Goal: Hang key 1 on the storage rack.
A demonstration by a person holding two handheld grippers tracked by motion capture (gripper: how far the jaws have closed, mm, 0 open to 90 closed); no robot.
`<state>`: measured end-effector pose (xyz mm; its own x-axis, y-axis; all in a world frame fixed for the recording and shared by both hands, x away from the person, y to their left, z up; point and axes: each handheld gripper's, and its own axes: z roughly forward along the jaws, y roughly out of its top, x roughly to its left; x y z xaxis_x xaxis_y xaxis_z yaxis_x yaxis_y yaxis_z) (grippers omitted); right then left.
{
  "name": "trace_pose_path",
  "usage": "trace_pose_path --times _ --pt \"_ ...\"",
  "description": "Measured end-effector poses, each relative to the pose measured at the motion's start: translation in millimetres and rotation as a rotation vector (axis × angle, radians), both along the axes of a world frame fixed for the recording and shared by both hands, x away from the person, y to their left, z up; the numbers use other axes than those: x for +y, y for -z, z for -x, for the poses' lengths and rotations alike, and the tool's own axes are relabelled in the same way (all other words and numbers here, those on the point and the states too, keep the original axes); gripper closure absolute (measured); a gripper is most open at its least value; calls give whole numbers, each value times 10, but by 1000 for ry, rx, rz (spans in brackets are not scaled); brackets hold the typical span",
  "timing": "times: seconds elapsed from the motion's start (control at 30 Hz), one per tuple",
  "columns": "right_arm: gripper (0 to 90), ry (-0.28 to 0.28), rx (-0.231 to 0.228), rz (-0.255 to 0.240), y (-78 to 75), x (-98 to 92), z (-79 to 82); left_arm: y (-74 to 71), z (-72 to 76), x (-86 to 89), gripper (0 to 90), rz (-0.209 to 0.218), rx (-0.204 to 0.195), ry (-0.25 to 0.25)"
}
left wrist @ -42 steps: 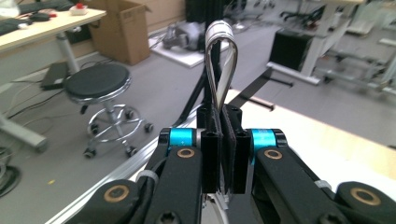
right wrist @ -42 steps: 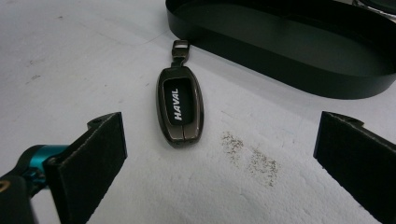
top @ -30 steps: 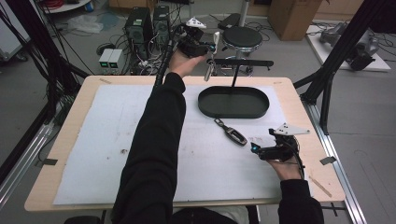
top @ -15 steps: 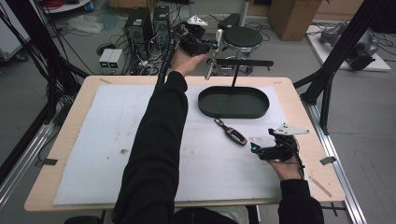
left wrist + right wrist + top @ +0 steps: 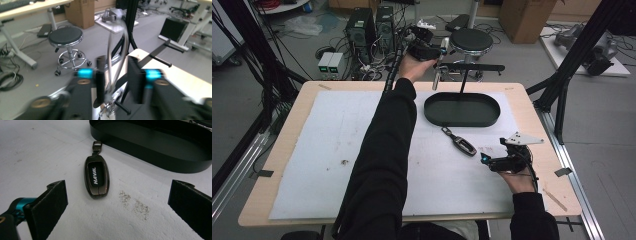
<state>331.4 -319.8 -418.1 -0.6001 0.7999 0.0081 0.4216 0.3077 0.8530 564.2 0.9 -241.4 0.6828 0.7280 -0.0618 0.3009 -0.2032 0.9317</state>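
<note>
left gripper (image 5: 115, 75): jaws just being opened, clip (image 5: 109, 56) loose between them, seemingly being left hanging on bar (image 5: 472, 66) | right gripper (image 5: 117, 202): being held wide apart before fob (image 5: 96, 176), lying on mat (image 5: 337, 125)

Grey floor (image 5: 272, 35), black stool (image 5: 470, 40), PC towers (image 5: 361, 25), cardboard box (image 5: 524, 12).

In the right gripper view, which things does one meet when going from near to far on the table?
Dark speckled stain → car key fob → black oval tray.
</note>
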Motion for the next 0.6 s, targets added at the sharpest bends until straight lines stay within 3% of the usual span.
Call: trace_pose_path --times 0.13,0.23,0.3,0.43,0.6 --pt "17 2 -1 0 0 -3 8 -9 7 79 431 12 7 3" --pt "17 4 -1 -3 0 -12 11 22 33 121 237 -17 8 30" --pt "17 4 0 -6 -1 -13 12 56 54 161 194 -47 16 65" --pt "16 3 -1 -6 0 -12 13 118 94 251 139 -21 39 113" --pt "17 4 1 -6 1 -12 11 222 190 379 105 -19 52 119"
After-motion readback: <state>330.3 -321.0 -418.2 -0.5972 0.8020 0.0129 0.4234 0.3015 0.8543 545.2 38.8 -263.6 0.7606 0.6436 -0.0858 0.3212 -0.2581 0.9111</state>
